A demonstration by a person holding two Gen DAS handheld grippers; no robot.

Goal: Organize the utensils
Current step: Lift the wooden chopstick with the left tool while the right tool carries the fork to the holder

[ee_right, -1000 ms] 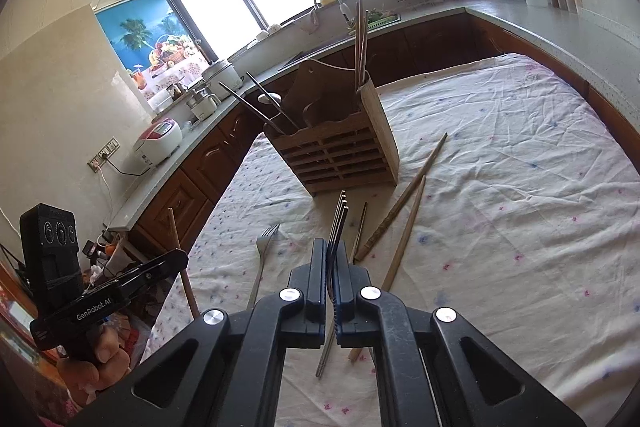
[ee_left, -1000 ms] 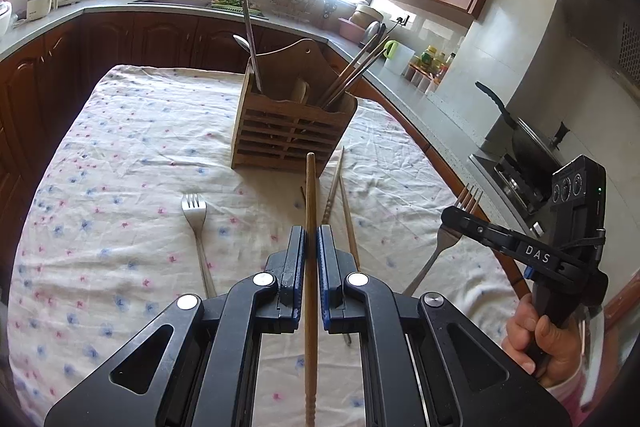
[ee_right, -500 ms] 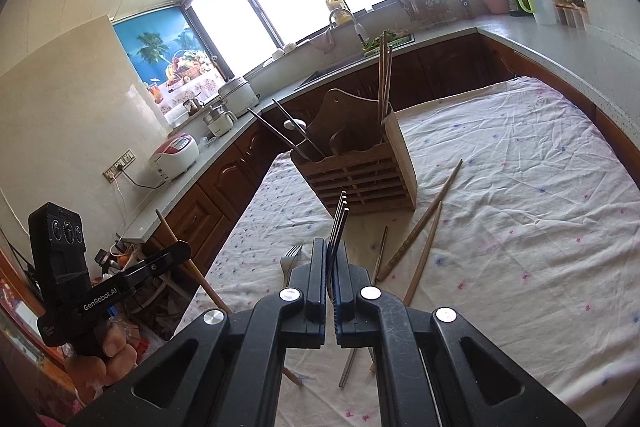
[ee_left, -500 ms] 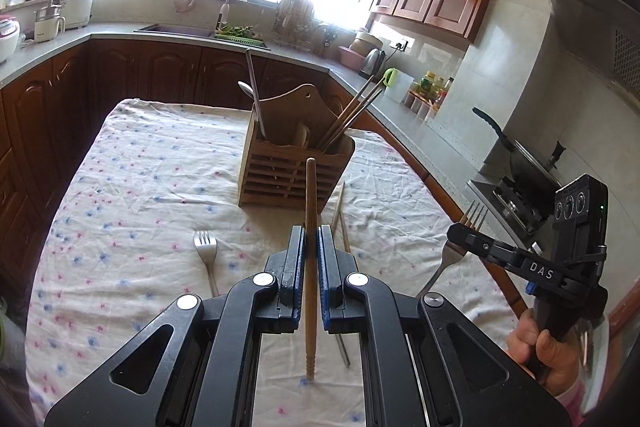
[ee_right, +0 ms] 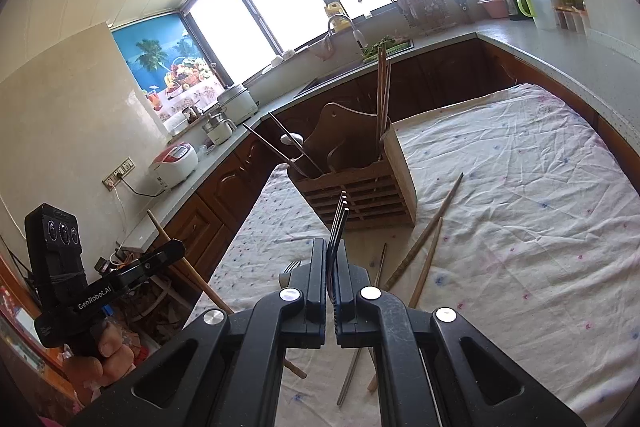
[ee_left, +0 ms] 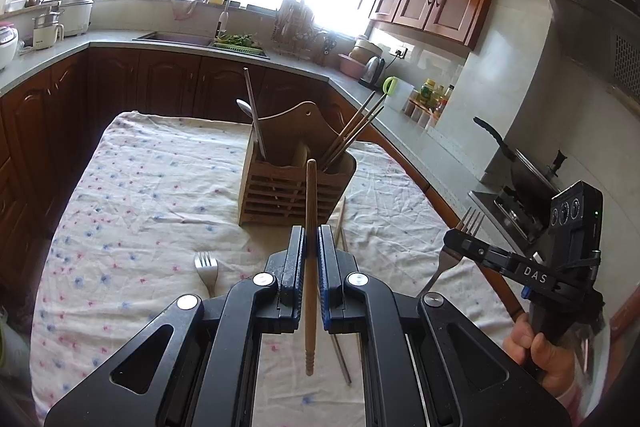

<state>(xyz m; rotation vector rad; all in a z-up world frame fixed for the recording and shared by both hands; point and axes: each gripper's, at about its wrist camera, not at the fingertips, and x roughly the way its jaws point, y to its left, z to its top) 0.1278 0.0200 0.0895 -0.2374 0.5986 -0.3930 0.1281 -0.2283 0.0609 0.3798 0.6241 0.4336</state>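
My left gripper [ee_left: 309,239] is shut on a wooden chopstick [ee_left: 310,195] and holds it upright above the table, in front of the slatted wooden utensil holder [ee_left: 294,187]. My right gripper [ee_right: 332,255] is shut on a metal fork [ee_right: 339,223], tines pointing up toward the holder [ee_right: 360,195]. The right gripper also shows in the left wrist view [ee_left: 464,245], at the right. The holder has a spoon [ee_left: 246,109] and several chopsticks [ee_left: 356,131] in it. Another fork [ee_left: 207,267] and loose chopsticks [ee_right: 424,235] lie on the tablecloth.
The table wears a floral white cloth [ee_left: 140,187]. Dark wood cabinets and a grey counter [ee_left: 48,55] wrap around it, with a sink [ee_left: 200,39] behind. A stove with a pan [ee_left: 520,167] stands to the right of the table.
Both grippers have risen and pulled back from the table with their utensils; the holder now looks farther and lower in both views.
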